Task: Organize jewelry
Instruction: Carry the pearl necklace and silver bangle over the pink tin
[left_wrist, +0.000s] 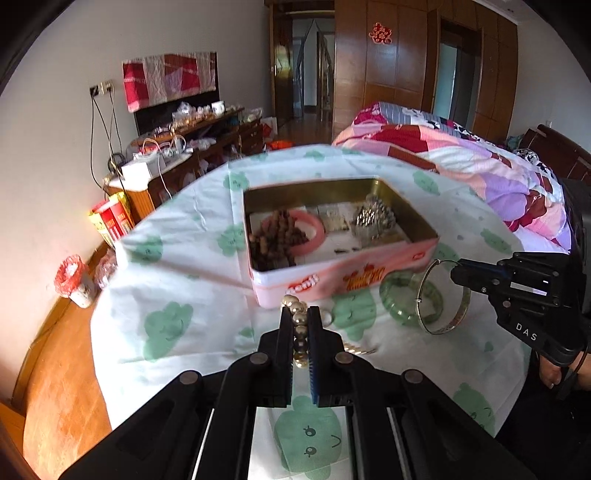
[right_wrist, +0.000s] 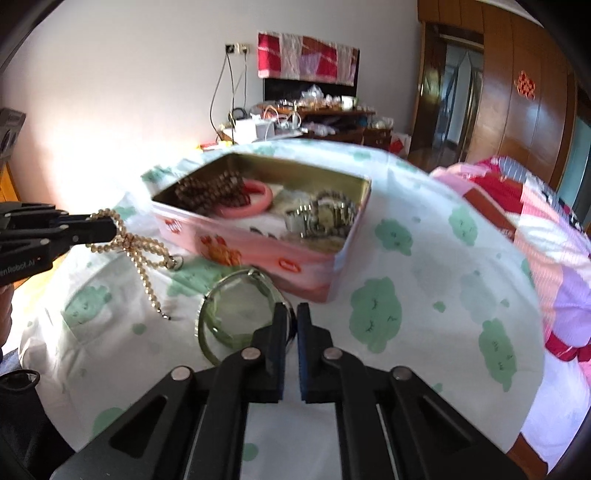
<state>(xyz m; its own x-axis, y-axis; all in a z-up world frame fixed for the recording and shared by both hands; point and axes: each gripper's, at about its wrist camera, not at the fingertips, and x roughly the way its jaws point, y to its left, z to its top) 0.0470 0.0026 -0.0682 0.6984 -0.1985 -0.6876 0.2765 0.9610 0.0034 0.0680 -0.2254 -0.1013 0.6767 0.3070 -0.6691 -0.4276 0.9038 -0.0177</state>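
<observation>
A round table draped in a white cloth printed with green cartoon shapes (left_wrist: 177, 280) stands in a bedroom, with a bed under a pink, red and purple patchwork quilt (left_wrist: 461, 155) on one side and a cluttered dark wooden sideboard (left_wrist: 207, 136) against the white wall beyond. Nearest in the left wrist view, the left gripper (left_wrist: 300, 314) is clenched on a string of pale golden pearl-like beads (left_wrist: 299, 325), the beads stacked between its black fingers; from the right wrist view the same strand (right_wrist: 136, 243) hangs off that gripper (right_wrist: 110, 227) in loops, its loose end trailing down to the cloth. Nearest in the right wrist view, the right gripper (right_wrist: 291, 314) is closed on a thin silver bangle (right_wrist: 236, 291), holding it by the rim so that the ring stands tilted up off the cloth; in the left wrist view the bangle (left_wrist: 443, 299) hangs from that gripper (left_wrist: 456, 271) at its top edge. Just behind the silver ring, a translucent green jade-like bangle (left_wrist: 406, 299) lies flat on the cloth, touching or nearly touching it. Just beyond both stands an open rectangular pink biscuit tin with a gold interior (left_wrist: 332, 280). Inside lie a coil of dark brown wooden beads (left_wrist: 273, 236) partly over a pink bangle (left_wrist: 314, 229) at one end, some pale small pieces in the middle, and a silver metal-link piece (left_wrist: 373, 218) at the other end.
</observation>
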